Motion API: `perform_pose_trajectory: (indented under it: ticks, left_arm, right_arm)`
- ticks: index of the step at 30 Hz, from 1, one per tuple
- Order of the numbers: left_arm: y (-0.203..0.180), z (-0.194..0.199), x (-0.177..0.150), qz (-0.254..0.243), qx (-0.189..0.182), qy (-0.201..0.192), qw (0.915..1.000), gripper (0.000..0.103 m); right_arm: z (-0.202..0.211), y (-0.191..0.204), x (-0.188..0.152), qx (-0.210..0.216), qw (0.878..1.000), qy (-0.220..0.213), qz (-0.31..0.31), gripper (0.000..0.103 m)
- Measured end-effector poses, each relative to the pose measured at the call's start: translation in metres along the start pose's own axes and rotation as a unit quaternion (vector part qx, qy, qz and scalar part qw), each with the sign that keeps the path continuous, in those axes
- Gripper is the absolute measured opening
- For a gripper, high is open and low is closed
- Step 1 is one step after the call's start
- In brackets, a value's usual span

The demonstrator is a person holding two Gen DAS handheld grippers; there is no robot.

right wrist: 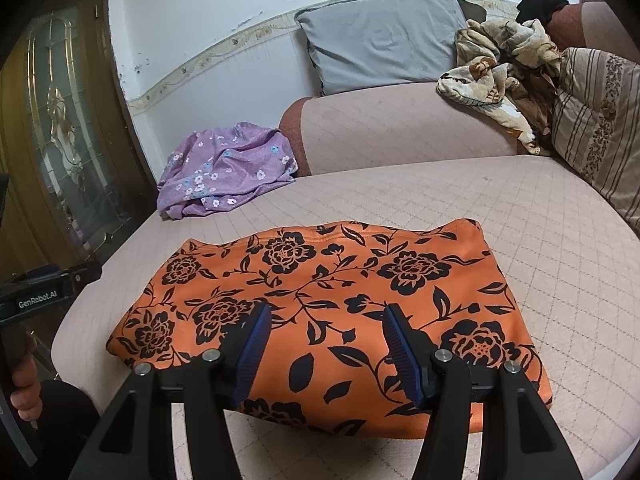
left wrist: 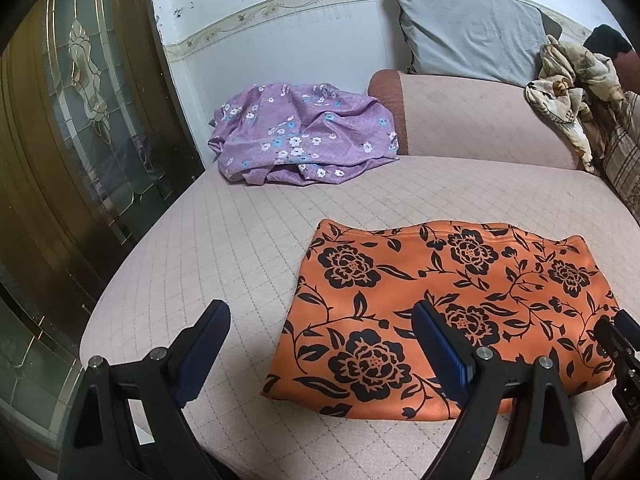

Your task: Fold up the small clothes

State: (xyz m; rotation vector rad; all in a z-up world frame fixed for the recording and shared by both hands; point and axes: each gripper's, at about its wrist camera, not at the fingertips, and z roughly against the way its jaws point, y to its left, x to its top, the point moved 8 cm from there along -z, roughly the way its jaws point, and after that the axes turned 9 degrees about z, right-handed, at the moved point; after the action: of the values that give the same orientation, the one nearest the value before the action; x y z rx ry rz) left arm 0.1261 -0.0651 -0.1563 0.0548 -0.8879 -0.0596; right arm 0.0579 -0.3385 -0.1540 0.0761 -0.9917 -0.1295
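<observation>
An orange garment with black flowers [left wrist: 448, 304] [right wrist: 332, 300] lies folded into a flat rectangle on the pink quilted sofa seat [left wrist: 224, 248] [right wrist: 540, 216]. My left gripper [left wrist: 320, 312] hovers open and wide at the garment's near left corner, one finger over the bare seat, the other over the cloth. My right gripper [right wrist: 326, 312] hangs above the garment's near edge with its blue pads apart and nothing pinched between them. The right gripper's tip [left wrist: 620, 336] shows at the right edge of the left wrist view.
A crumpled purple flowered garment [left wrist: 304, 136] [right wrist: 224, 168] lies at the seat's far left by the wall. A grey pillow [left wrist: 468, 28] [right wrist: 380, 40], a beige patterned cloth [left wrist: 568, 88] [right wrist: 492, 76] and a striped cushion [right wrist: 596, 128] sit at the back right. A glazed wooden door [left wrist: 80, 120] stands left.
</observation>
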Motion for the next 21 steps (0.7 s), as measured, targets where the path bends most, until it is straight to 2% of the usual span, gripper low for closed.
perform_pose_trajectory:
  ticks: [13, 16, 21]
  left_arm:
    - [0.004, -0.003, -0.004, 0.000, 0.001, 0.007, 1.0000, 0.092]
    - [0.012, -0.012, -0.013, 0.010, -0.005, 0.032, 0.9994, 0.092]
    - [0.046, -0.038, -0.045, 0.043, 0.011, 0.091, 0.9949, 0.092]
  right_arm:
    - [-0.002, -0.001, -0.001, 0.001, 1.000, 0.004, 0.001, 0.061]
    - [-0.003, -0.001, -0.001, 0.001, 1.000, 0.004, 0.000, 0.061]
    - [-0.003, -0.002, -0.002, 0.002, 1.000, 0.005, -0.008, 0.061]
